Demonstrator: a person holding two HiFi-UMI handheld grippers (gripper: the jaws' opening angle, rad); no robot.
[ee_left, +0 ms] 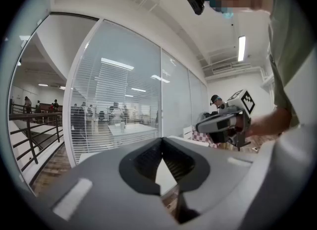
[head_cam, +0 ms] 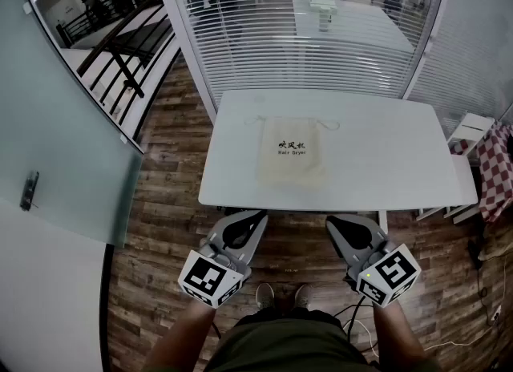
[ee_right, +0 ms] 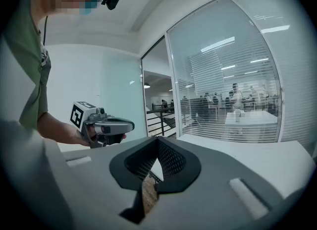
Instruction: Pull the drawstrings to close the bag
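A beige drawstring bag (head_cam: 292, 159) with dark print lies flat on the white table (head_cam: 377, 154), its mouth toward the far side. A thin cord trails out at each top corner (head_cam: 256, 120). My left gripper (head_cam: 258, 216) and right gripper (head_cam: 331, 220) hang below the table's near edge, close to the person's body and well short of the bag. Both have their jaws together with nothing between them. In the left gripper view the left gripper (ee_left: 161, 139) is shut, and the right gripper (ee_left: 225, 122) shows beside it. The right gripper view shows its own jaws (ee_right: 158, 139) shut too.
A glass wall with blinds (head_cam: 321, 34) stands behind the table, with another table and a bottle (head_cam: 324, 11) beyond it. A red checked cloth (head_cam: 494, 166) and a white rack (head_cam: 469, 134) are at the right. A frosted glass door (head_cam: 56, 146) is at the left. Wooden floor lies underfoot.
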